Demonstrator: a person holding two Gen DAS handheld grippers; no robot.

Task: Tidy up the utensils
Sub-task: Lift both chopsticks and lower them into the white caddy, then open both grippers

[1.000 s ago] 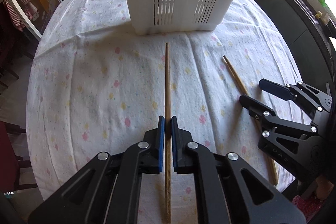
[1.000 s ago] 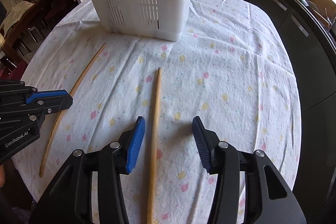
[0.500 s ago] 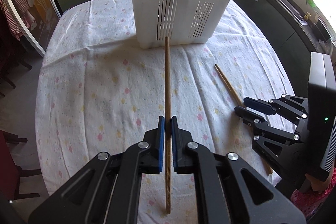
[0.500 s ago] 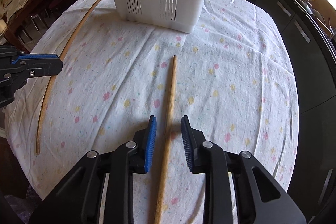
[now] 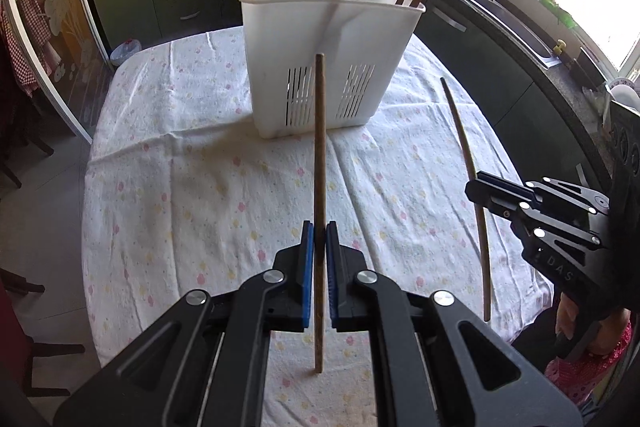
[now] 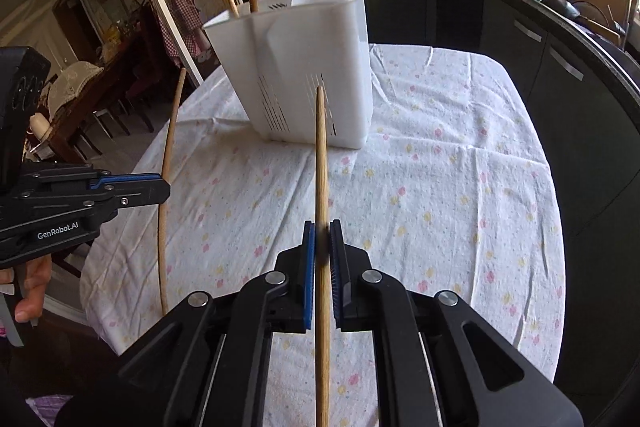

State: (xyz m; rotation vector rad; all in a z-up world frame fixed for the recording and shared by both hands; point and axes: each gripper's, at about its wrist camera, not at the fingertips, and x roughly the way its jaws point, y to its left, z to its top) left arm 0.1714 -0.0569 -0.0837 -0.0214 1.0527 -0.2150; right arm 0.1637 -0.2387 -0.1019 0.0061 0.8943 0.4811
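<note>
Several chopsticks and a pale spoon are already stood in the white utensil caddy [image 5: 332, 67] on the flowered tablecloth [image 5: 180, 187]; two sticks are left to be dropped in, and no others are seen lying loose. The left gripper [image 5: 317, 267] is clamped on one wooden chopstick [image 5: 319, 147], which is pointed toward twelve o'clock at the caddy. The right gripper [image 6: 320, 263] is closed on the second chopstick [image 6: 321, 155], likewise aimed at twelve o'clock, clear of the cloth.

- Left wrist cam sits right behind its own fingers, looking steeply down over the table [image 5: 168, 147].
- Right one, same deal.
- Both catch the white utensil holder [image 5: 332, 39] mid-table, plus each other's gripper at the edge.
</note>
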